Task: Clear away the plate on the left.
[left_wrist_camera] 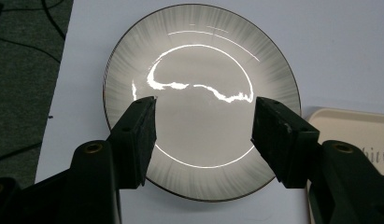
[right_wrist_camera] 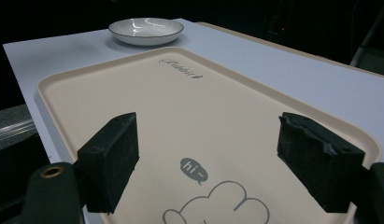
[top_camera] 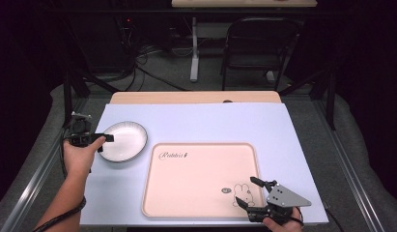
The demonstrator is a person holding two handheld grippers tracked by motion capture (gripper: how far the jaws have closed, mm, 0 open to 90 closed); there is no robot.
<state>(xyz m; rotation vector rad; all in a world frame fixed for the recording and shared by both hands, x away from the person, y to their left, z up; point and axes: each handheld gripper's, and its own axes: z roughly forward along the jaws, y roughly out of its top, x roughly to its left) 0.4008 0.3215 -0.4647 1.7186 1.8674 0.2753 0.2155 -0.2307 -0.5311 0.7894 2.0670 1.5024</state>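
Plate [top_camera: 122, 140], white with a dark rim, is found on the pale blue table cover [top_camera: 201, 121], left of the cream tray [top_camera: 201, 180] and just apart from its left edge. It is empty and lies flat.

Left gripper [top_camera: 100, 141] is held over the plate's left rim in the high view. In the left gripper view its jaws are seen wide apart above the plate's well [left_wrist_camera: 202, 100], with nothing between them; contact with the plate cannot be confirmed.

Right gripper [top_camera: 247, 193] is positioned at the tray's near right corner, over the printed rabbit [top_camera: 243, 195]. Its jaws are spread wide and nothing is gripped.

Risks are judged as follows. The plate's glazed surface is expected to be slippery; if only the thin rim is pinched, the plate could tilt or slide out during a lift. A descent onto the well rather than the rim would yield no hold.

The glare line across the plate's well is revealed by the left gripper view, whereas its position relative to the tray is better read from the high view. The shallow, raised profile of the plate [right_wrist_camera: 145, 30] is disclosed by the right gripper view.
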